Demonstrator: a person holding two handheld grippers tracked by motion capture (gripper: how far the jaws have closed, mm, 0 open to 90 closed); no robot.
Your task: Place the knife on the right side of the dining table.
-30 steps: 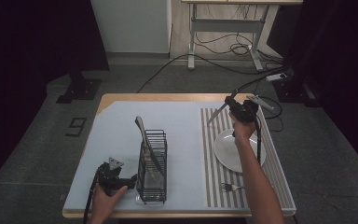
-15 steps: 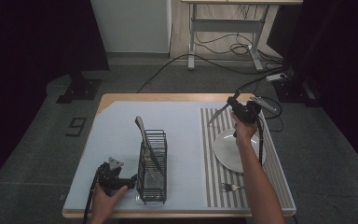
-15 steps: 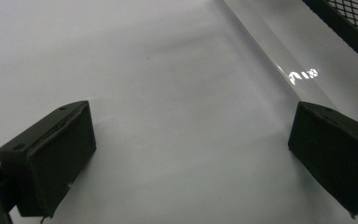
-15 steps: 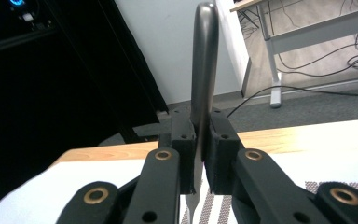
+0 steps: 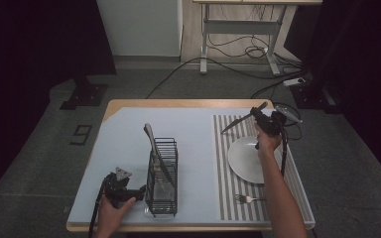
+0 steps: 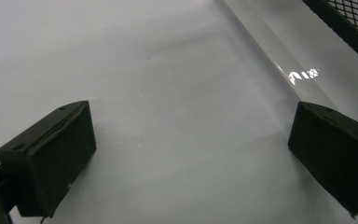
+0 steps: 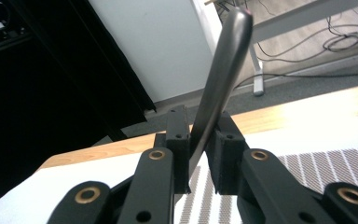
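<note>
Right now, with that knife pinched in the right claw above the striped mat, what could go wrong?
1. The right claw grips the knife at one narrow spot, and its jaws have just been opening a little, so the knife might pivot or slip onto the plate.
2. The wire rack already holds a utensil leaning across it; the incoming knife may knock against it.
3. The left claw, open, sits right beside the rack, so a nudge might shift it.

A dark, slender knife (image 5: 238, 122) is seen at the upper right of the high view, tilted above the striped mat, and is clamped between black jaws at centre frame in the right gripper view.
</note>
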